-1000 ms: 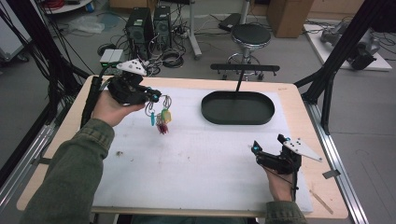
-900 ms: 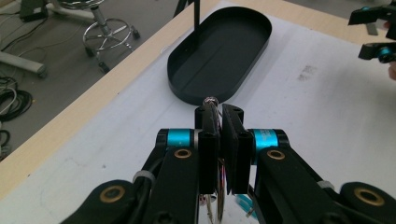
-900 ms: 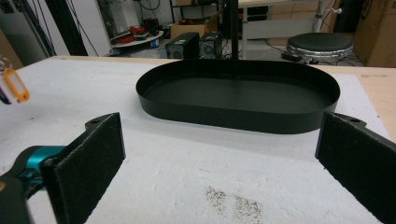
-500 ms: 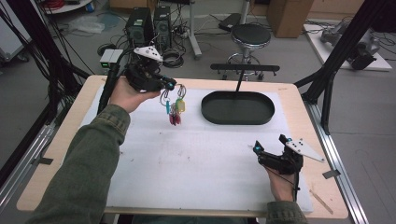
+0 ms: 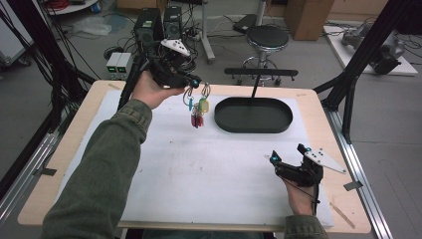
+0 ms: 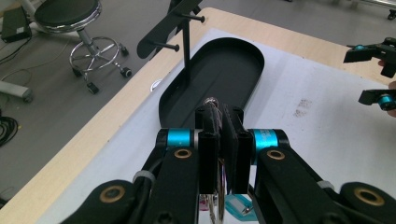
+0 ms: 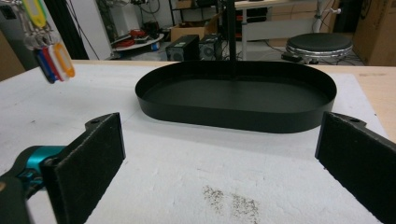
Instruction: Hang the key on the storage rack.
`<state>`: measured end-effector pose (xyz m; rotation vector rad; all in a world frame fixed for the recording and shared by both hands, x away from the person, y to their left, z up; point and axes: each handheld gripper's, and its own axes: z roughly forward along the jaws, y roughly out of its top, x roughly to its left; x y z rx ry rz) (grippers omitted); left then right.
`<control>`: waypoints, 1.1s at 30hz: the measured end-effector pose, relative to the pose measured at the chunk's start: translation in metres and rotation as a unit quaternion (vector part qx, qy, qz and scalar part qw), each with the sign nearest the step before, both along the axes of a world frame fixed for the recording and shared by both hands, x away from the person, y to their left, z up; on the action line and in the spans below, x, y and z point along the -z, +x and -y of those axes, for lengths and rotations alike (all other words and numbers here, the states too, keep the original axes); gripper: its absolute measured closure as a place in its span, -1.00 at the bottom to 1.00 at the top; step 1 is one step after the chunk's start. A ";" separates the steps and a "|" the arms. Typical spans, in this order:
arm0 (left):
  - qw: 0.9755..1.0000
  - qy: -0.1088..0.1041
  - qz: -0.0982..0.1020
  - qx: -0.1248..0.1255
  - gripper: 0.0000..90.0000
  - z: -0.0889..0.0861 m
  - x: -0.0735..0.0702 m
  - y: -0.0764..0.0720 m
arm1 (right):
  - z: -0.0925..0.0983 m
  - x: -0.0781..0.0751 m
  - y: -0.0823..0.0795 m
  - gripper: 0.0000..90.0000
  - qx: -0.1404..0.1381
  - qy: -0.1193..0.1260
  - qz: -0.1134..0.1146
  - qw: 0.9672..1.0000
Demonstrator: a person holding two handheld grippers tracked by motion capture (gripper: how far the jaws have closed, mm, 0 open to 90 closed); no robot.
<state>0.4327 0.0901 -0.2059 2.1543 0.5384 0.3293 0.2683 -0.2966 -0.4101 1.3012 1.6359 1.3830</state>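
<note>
The bench [image 5: 69,164] is a pale wooden top, and a white mat [image 5: 199,169] covers most of it, leaving wood bare along every edge. The landmark is the black oval tray [image 5: 253,115], which sits on the mat toward the bench's far edge with a thin black post rising from its far rim to a crossbar with pegs [image 5: 261,72]. The mat on the near side of the tray lies open and bare across its whole middle, marked by one small dark smudge [image 7: 231,200].

Left of the tray and raised above the mat, the left tool [image 5: 195,82] has its jaws pressed nearly together on the ring of a bunch of keys [image 5: 198,107]. The keys and their coloured tags, green, yellow and red, hang free in the air just left of the tray's left end, clear of its rim.

Well apart from the tray, near the bench's near right edge, the right tool [image 5: 288,158] rests low over the mat with its jaws spread wide and nothing between them, pointing toward the tray.
</note>
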 end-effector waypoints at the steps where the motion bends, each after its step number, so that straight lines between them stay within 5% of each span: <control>1: 1.000 0.002 -0.001 0.004 0.89 0.003 0.000 0.002 | 0.000 0.000 0.000 -0.99 0.000 -0.002 0.002 1.000; 7: 1.000 0.023 0.002 0.011 0.89 0.018 0.002 0.010 | 0.001 0.000 0.000 -0.99 0.002 0.002 0.002 1.000; 33: 0.999 0.007 0.006 0.040 0.89 0.063 -0.003 0.032 | 0.009 0.001 -0.010 -0.99 0.013 -0.004 0.000 1.000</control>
